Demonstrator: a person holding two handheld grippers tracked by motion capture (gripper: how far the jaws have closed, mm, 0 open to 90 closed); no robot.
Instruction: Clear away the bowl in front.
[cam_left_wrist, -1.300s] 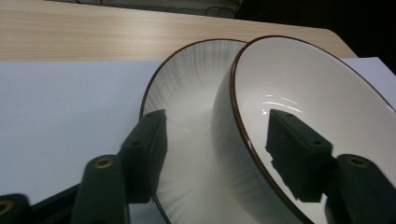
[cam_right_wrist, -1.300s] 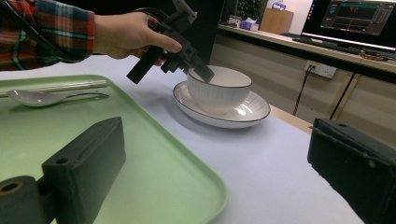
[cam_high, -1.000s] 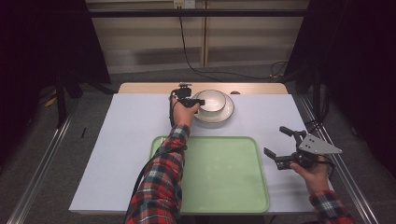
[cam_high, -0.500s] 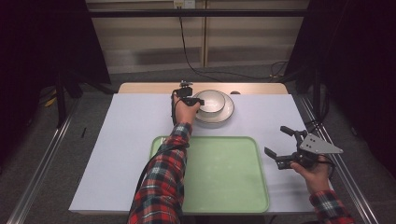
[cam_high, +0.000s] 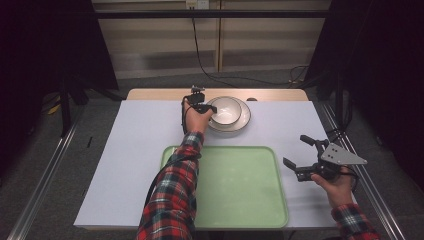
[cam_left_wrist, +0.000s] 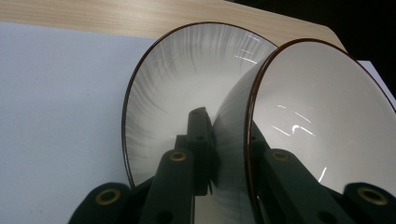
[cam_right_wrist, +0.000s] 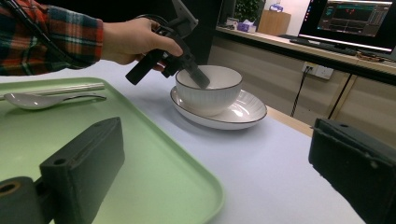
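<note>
Left gripper sat at the bowl's near-left rim, at the far edge of the table, about midway along it. Its jaws had just been closing and now pinched the bowl's wall, one jaw inside, one outside. The left gripper view made this plain: the thin wall stood clamped between the two black jaws, dark brown rim line running past them. From the right gripper view the same left gripper angled down into the bowl, a bare hand wrapped round its body, plaid sleeve behind.

The bowl rested in a shallow plate. Both were glossy white ceramic with a thin dark rim; the plate's inner face showed fine radial streaks close up, which the high view did not resolve.

Right gripper was held over the table's right edge, just beside the green tray, jaws spread wide with nothing between them. A grey three-cornered plate topped it.

The tray was matte pale-green plastic with rounded corners and a raised lip, lying at the table's near edge. The right gripper view showed a white spoon and a pale chopstick-like rod lying on it. The tabletop was smooth pale lavender, with a bare wood strip along the far edge.
</note>
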